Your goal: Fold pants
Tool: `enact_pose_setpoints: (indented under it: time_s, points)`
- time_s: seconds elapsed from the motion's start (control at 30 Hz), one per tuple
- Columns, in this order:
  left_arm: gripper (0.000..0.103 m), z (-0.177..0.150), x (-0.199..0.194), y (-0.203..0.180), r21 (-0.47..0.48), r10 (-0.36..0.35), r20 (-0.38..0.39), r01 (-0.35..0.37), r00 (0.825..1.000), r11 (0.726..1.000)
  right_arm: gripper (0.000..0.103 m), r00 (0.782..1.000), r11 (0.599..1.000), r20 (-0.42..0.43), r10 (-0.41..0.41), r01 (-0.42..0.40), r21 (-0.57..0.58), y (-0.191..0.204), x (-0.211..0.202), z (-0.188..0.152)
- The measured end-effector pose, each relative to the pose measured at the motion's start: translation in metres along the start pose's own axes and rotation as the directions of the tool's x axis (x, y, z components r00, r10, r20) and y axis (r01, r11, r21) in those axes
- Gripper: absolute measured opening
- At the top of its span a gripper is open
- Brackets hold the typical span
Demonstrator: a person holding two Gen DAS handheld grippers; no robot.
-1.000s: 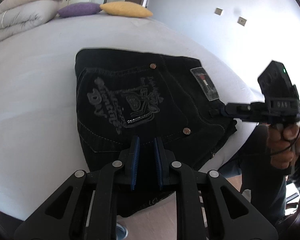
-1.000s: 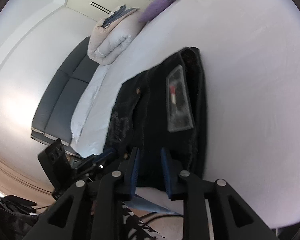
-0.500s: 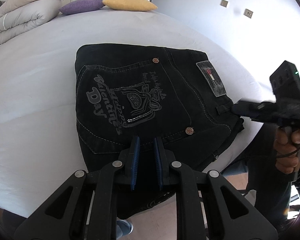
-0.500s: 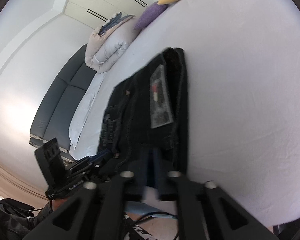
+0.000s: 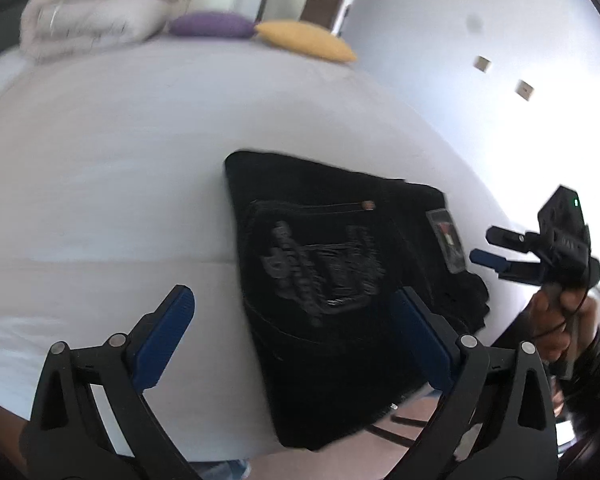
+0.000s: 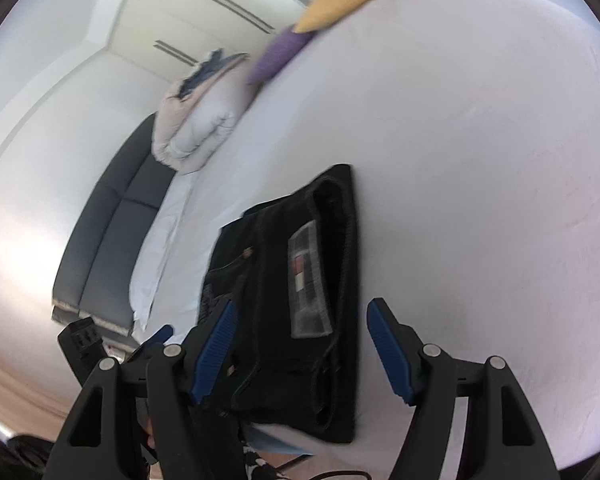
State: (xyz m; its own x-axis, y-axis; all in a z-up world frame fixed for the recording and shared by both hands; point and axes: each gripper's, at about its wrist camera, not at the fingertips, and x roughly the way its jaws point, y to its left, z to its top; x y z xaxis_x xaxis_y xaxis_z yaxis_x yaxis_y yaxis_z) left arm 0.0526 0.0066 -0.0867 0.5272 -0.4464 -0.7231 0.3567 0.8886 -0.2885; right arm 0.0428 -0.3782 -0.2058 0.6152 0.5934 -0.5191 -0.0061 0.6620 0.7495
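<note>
Wrapping up, by the look of it — the pants [image 5: 332, 280] are lying folded into a compact dark rectangle near the front edge of the white bed [image 5: 100, 168], one corner overhanging that edge. Both tools are hanging clear of the cloth: the left gripper [image 5: 292, 336] is showing its fingers spread wide with nothing between them, and the right gripper [image 6: 300, 344] is likewise gaping and holding nothing. Next move, I'm guessing, is calling for little more than a check that the stack is sitting square, maybe a nudge further onto the mattress. Fabric is reading as heavy black denim, back pocket with pale printed lettering facing up, copper rivet [image 5: 367, 204] at the pocket corner, a rectangular brand patch [image 6: 308, 280] at the waistband — waistband end looking slightly bunched.
</note>
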Motion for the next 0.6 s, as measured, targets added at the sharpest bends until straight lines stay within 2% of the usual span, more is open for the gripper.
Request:
enact_pose_setpoints:
  time_s: [0.1, 0.17, 0.23, 0.3, 0.4, 0.6]
  points:
    - [0.101, 0.009, 0.018, 0.015, -0.057, -0.053, -0.039, 0.051, 0.998, 0.997, 0.071, 0.998, 0.998, -0.049, -0.034, 0.036, 0.045, -0.009, 0.017, 0.008]
    - [0.1, 0.016, 0.036, 0.02, -0.07, -0.047, -0.093, 0.041, 0.995, 0.997, 0.071, 0.997, 0.998, -0.061, -0.045, 0.048, 0.042, -0.009, 0.025, 0.012]
    - [0.098, 0.022, 0.053, 0.013, -0.033, -0.033, -0.156, 0.028, 0.987, 0.999, 0.071, 0.996, 0.998, -0.073, -0.053, 0.055, 0.034, -0.007, 0.031, 0.017]
    - [0.085, 0.027, 0.064, 0.004, 0.0, -0.029, -0.186, 0.029, 0.982, 1.0, 0.07, 0.995, 0.997, -0.082, -0.059, 0.062, 0.035, -0.005, 0.037, 0.022]
    - [0.076, 0.03, 0.083, -0.01, 0.061, 0.03, -0.238, -0.016, 0.971, 0.998, 0.058, 0.992, 0.998, -0.12, -0.043, 0.047, 0.037, -0.003, 0.051, 0.027]
    - [0.063, 0.032, 0.086, -0.016, 0.079, 0.058, -0.233, -0.041, 0.971, 0.996, 0.04, 0.982, 0.996, -0.161, -0.093, 0.093, -0.01, 0.004, 0.072, 0.028]
